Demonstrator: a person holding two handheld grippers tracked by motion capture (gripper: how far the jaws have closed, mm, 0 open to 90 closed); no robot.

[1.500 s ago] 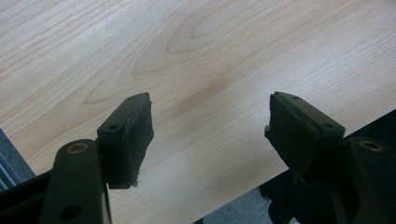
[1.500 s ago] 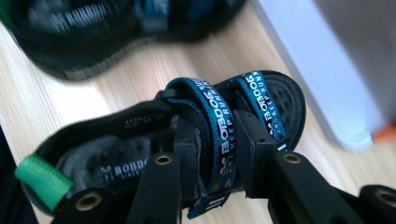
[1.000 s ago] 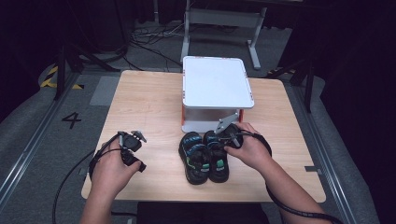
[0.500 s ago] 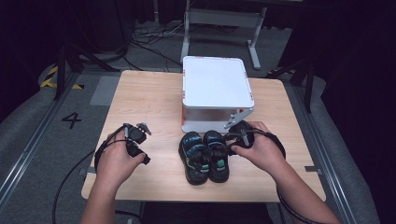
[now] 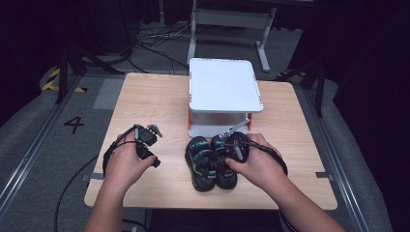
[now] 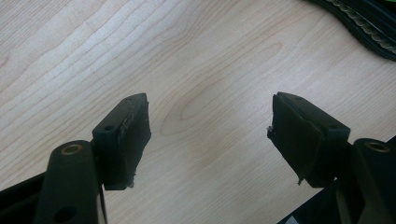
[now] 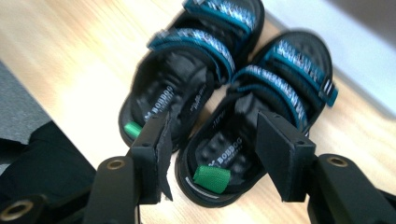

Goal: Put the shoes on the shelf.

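Note:
A pair of black sandals with teal straps lies side by side on the wooden table [image 5: 154, 96], the left sandal [image 5: 200, 164] touching the right sandal [image 5: 225, 175]. My right gripper [image 5: 232, 145] hovers just above them. In the right gripper view its jaws [image 7: 215, 123] have just been opening and stand apart over the heel of the right sandal [image 7: 280, 79], pressing on nothing. The left sandal [image 7: 187, 88] lies beside it. My left gripper [image 5: 147, 140] is open over bare wood [image 6: 210, 105], left of the sandals.
A white-topped stand [image 5: 225, 89] with orange posts sits just behind the sandals at the table's middle. Bare wood stretches left and right of it. Cables trail from both grippers toward the near table edge. A sandal sole edge [image 6: 369, 28] shows at the left gripper view's top right.
The right hand has lifted a little and shifted left over the sandals, its jaws wider apart. The left hand has edged right, toward the sandals.

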